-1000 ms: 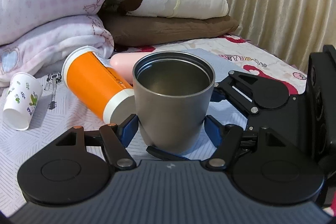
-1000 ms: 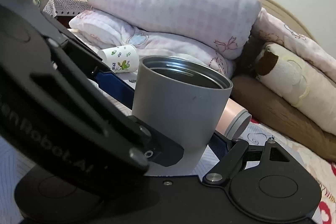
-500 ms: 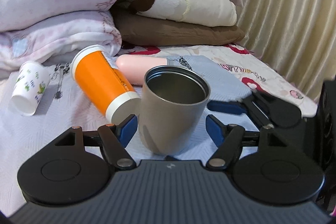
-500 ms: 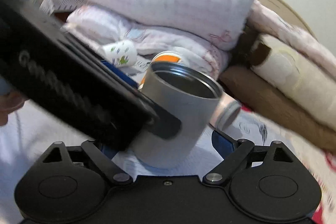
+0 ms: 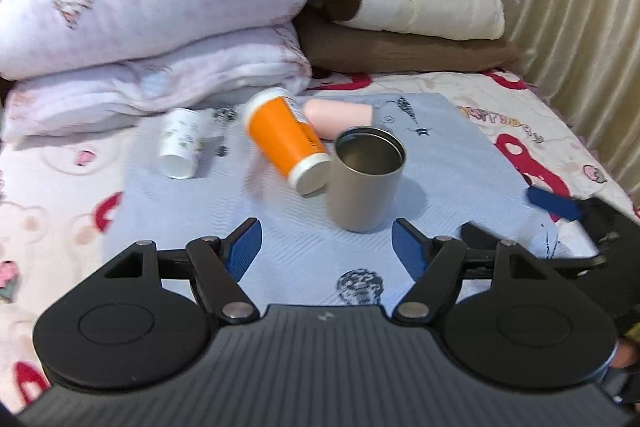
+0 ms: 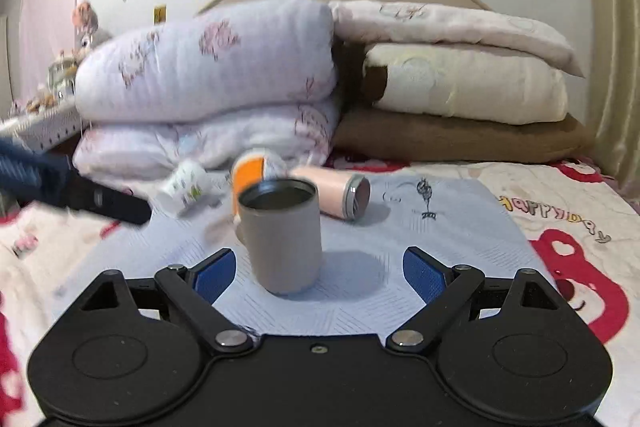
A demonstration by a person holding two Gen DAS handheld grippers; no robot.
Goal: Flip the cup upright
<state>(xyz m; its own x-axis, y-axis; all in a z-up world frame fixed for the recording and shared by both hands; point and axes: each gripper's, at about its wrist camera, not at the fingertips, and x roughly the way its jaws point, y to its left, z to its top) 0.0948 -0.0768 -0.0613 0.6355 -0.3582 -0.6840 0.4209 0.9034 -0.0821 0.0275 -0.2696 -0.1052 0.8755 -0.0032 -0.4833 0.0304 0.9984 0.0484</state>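
The grey cup point(image 5: 366, 183) stands upright, mouth up, on the blue cloth point(image 5: 460, 155), so the flip looks done. Risk: bedding is soft, and the lying orange cup point(image 5: 286, 141) seems to touch the grey cup's left side; a nudge could tip it. Behind the grey cup lie a pink bottle point(image 6: 340, 193) and, further left, a small printed cup point(image 5: 180, 143). The left gripper point(image 5: 326, 247) and right gripper point(image 6: 320, 273) both gape wide, empty, just short of it
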